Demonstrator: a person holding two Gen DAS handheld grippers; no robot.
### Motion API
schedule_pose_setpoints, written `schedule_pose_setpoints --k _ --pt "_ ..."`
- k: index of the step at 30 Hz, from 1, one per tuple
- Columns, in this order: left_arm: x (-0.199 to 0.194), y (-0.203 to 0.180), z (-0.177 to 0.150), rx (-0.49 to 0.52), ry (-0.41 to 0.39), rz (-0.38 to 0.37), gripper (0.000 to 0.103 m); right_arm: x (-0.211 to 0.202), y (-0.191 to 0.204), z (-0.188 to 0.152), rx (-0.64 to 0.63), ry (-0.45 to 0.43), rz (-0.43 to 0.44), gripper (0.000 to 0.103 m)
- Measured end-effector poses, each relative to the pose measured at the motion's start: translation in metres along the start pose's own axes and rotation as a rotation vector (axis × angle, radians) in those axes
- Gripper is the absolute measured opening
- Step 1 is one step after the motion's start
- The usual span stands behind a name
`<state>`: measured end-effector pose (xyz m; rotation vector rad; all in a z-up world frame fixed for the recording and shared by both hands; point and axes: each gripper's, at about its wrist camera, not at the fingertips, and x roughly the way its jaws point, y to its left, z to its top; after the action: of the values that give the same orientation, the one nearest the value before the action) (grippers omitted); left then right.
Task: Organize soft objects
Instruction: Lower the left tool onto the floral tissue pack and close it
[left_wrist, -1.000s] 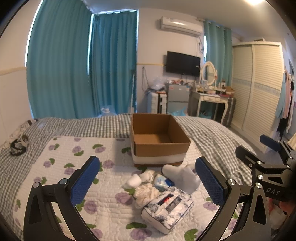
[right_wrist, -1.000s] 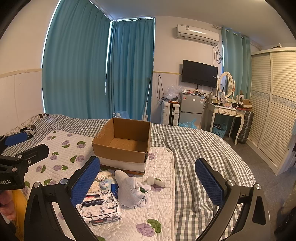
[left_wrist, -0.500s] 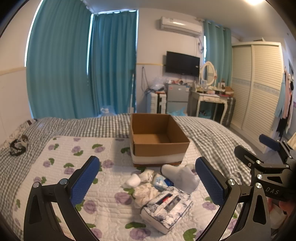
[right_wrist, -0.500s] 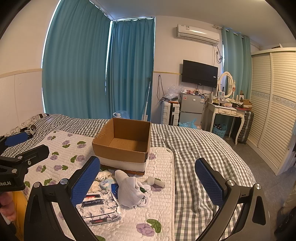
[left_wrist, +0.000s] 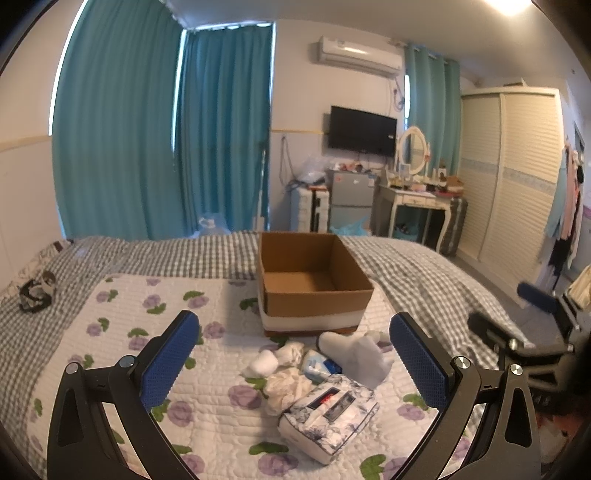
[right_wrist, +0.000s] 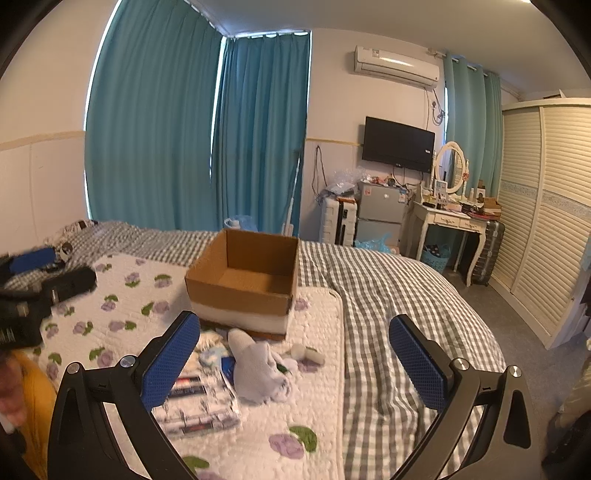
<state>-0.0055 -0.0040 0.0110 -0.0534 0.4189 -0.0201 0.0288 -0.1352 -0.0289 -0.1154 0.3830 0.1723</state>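
Note:
An empty open cardboard box (left_wrist: 314, 284) (right_wrist: 243, 284) stands on the flowered quilt (left_wrist: 122, 332). In front of it lies a small pile: a white sock (left_wrist: 354, 354) (right_wrist: 255, 365), a rolled white sock (left_wrist: 260, 365), crumpled white cloth (left_wrist: 286, 386), a light-blue packet (left_wrist: 316, 369) and a floral tissue pack (left_wrist: 328, 413) (right_wrist: 199, 402). My left gripper (left_wrist: 293, 360) is open above the pile, holding nothing. My right gripper (right_wrist: 293, 360) is open and empty, to the right of the pile.
The bed has a grey checked cover (right_wrist: 402, 306). A dark strap item (left_wrist: 35, 295) lies at the bed's left edge. A dressing table (right_wrist: 450, 225), a small fridge (right_wrist: 380, 218) and a wardrobe (right_wrist: 546, 206) stand beyond the bed.
Both grippers have moved slightly closer to the pile, the views shifting a little. Both stay open and empty.

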Motion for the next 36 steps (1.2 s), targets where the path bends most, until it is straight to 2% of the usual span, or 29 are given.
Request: schedule_pose_setpoints --k 3,7,10,14,17,24,29,34,36 --pt "0.002 0.002 -0.006 0.001 0.027 -0.005 0.103 -0.004 0.0 -0.011 0.003 0.03 -0.007 0.103" --pt "0.016 0.005 -0.029 -0.003 0.115 -0.037 0.103 -0.005 0.001 -0.023 -0.004 0.072 -0.046 0.103" --pt "0.033 0.002 -0.055 0.001 0.197 -0.065 0.103 -0.004 0.0 -0.028 0.003 0.1 -0.057 0.103" --pt "0.064 -0.006 -0.1 0.017 0.346 -0.103 0.103 0.008 -0.001 -0.037 0.015 0.145 -0.065 0.103" --pt "0.079 -0.011 -0.12 -0.004 0.424 -0.163 0.103 0.02 -0.002 -0.043 0.008 0.187 -0.083 0.103" --pt "0.109 -0.016 -0.126 0.038 0.436 -0.121 0.103 0.047 -0.005 -0.058 0.013 0.261 -0.092 0.103" --pt "0.13 -0.013 -0.134 0.044 0.464 -0.149 0.102 0.061 -0.009 -0.065 0.024 0.293 -0.092 0.103" --pt "0.132 -0.006 -0.132 0.045 0.452 -0.18 0.09 0.072 -0.009 -0.071 0.041 0.327 -0.093 0.103" --pt "0.127 -0.004 -0.13 0.054 0.434 -0.185 0.079 0.073 -0.007 -0.071 0.041 0.33 -0.086 0.103"
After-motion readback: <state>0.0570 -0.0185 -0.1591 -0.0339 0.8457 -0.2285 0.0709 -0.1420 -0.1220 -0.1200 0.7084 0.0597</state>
